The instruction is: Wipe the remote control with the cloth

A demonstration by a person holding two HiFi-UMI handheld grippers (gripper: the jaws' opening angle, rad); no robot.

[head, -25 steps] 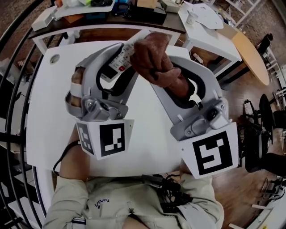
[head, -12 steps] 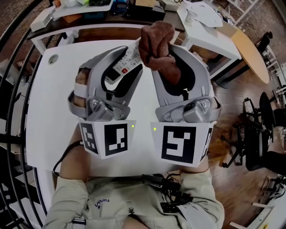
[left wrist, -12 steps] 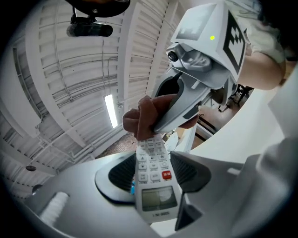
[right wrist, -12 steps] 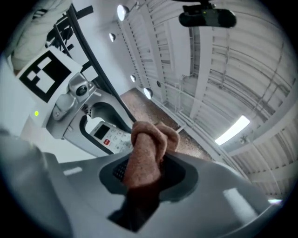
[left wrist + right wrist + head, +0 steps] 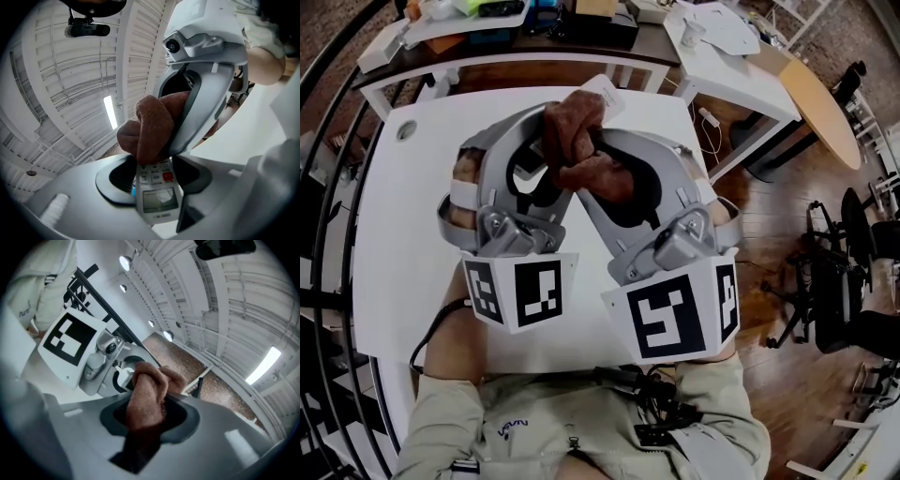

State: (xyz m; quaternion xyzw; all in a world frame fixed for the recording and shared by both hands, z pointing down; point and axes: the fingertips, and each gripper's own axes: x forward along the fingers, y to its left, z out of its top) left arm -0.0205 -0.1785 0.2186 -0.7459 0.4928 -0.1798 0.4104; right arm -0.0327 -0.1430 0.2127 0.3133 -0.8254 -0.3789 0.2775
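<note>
Jaws of the left gripper (image 5: 154,180) clamp a white remote control (image 5: 157,201) above the counter (image 5: 403,234), its tip pointing far; the print under its screen is unreadable. Right gripper (image 5: 144,420), leaning left, pinches the brown cloth (image 5: 146,397) against the remote's buttons.

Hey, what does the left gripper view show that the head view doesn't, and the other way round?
Left gripper view only: the display and red button of the remote control, which is clamped in the left gripper. Head view only: the left marker cube and the right marker cube. Both: the brown cloth against the remote control.
</note>
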